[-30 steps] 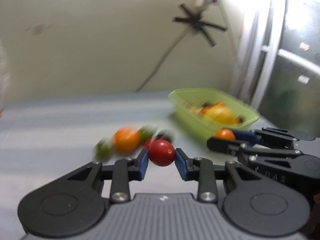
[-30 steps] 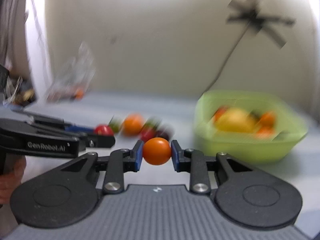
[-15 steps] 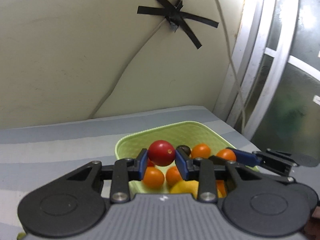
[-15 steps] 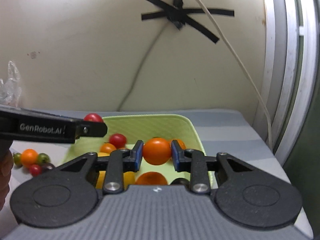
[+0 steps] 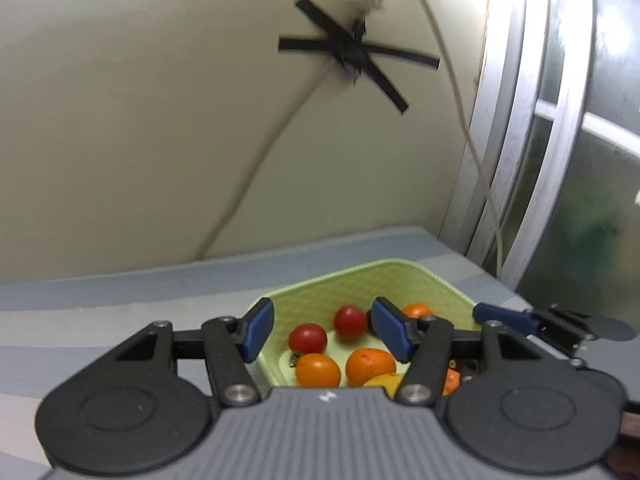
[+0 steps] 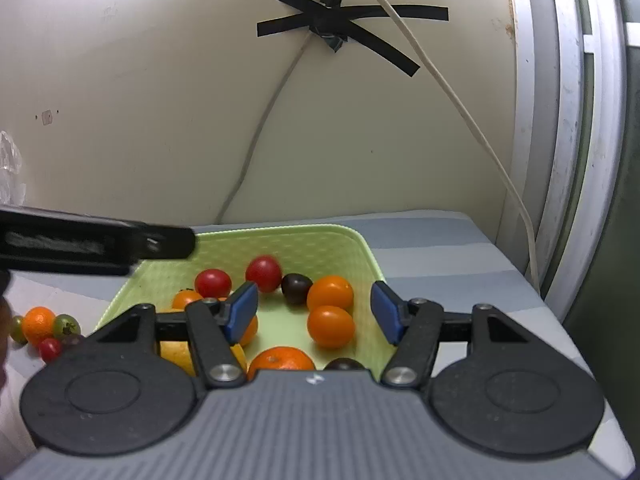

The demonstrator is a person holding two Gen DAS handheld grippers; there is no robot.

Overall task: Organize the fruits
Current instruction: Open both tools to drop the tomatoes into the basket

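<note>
A light green basket (image 5: 384, 276) (image 6: 320, 240) holds several red, orange and dark fruits. My left gripper (image 5: 322, 334) is open and empty over the basket's near left corner, with a red tomato (image 5: 350, 321) lying in the basket between its pads. My right gripper (image 6: 314, 316) is open and empty above the basket, with an orange tomato (image 6: 330, 327) lying below it. The left gripper's finger (image 6: 100, 244) crosses the right wrist view at the left. A small cluster of loose fruits (image 6: 44, 330) lies on the table left of the basket.
The table has a blue-grey striped cloth (image 6: 440, 248). A cream wall with a taped cable (image 6: 332, 28) stands close behind the basket. A white window frame (image 6: 568, 160) borders the table's right side.
Both grippers have opened over the basket. The red tomato has left the left gripper and the orange tomato has left the right gripper; both now lie in the basket.
</note>
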